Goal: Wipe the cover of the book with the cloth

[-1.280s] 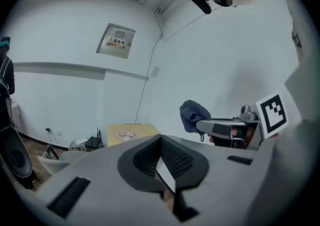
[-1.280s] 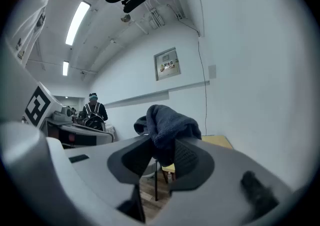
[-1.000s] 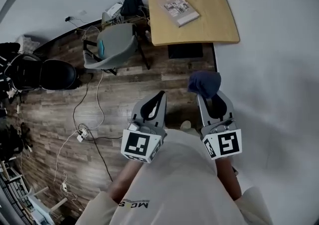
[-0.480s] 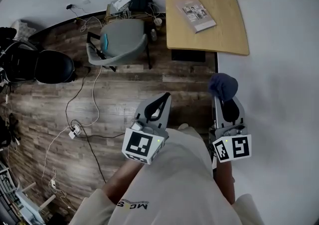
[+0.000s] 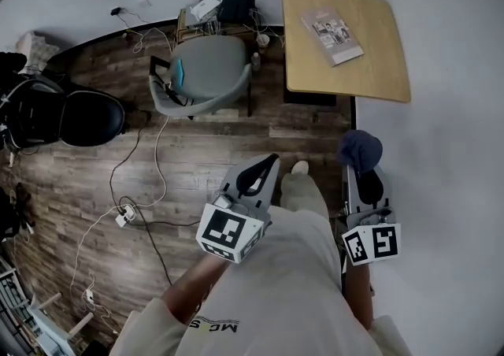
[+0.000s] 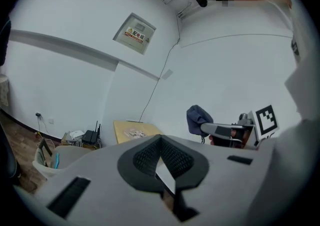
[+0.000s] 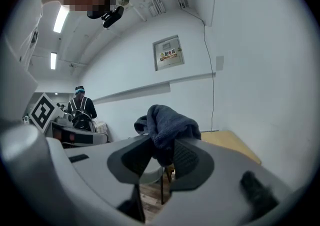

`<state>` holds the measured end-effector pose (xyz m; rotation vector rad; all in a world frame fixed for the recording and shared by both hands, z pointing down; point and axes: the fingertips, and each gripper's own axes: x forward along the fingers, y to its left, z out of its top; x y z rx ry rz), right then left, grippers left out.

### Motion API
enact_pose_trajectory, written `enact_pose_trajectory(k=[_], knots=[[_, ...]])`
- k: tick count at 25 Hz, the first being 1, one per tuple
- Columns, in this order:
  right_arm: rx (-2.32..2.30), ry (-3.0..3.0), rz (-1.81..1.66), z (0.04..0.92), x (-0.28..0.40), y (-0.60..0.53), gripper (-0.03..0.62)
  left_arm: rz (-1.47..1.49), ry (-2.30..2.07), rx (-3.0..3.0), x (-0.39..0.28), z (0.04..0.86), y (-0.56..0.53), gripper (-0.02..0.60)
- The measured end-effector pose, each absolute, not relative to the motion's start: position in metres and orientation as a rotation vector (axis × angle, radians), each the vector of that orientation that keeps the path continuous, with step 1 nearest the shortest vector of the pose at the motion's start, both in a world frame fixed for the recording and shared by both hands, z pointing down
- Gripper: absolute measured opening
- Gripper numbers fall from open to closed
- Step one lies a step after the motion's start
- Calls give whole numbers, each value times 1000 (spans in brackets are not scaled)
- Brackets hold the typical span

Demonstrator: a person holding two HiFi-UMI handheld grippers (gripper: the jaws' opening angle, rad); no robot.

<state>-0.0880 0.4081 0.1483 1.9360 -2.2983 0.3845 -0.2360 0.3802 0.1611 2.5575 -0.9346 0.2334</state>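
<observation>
A thin book (image 5: 332, 34) with a pale printed cover lies on a light wooden table (image 5: 378, 71) at the top right of the head view; it shows small in the left gripper view as the book (image 6: 134, 132). My right gripper (image 5: 361, 162) is shut on a dark blue cloth (image 5: 360, 149), bunched above the jaws (image 7: 167, 127), well short of the table. My left gripper (image 5: 266, 164) is shut with nothing in it, held over the wooden floor beside the right one (image 6: 161, 154).
A grey chair (image 5: 206, 71) stands left of the table, with a router and cables (image 5: 228, 9) behind it. A black chair (image 5: 75, 118) is at the far left. Cables (image 5: 126, 209) trail over the wood floor. A white wall (image 5: 449, 150) runs along the right.
The view has shifted: table and book sit further right and nearer now. Both grippers moved right with the person, the cloth still held in the right one.
</observation>
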Motion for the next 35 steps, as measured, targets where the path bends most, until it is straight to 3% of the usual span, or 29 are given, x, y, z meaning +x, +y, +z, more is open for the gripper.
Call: enact_pose_trajectory(k=[11,35], knots=[[1927,-2332,449,183,-40,306,117,301,-972,2592,-187,175,290,2],[1718,-2491,557,220,121,35,118,475,-1098,2468,2,216,47,2]])
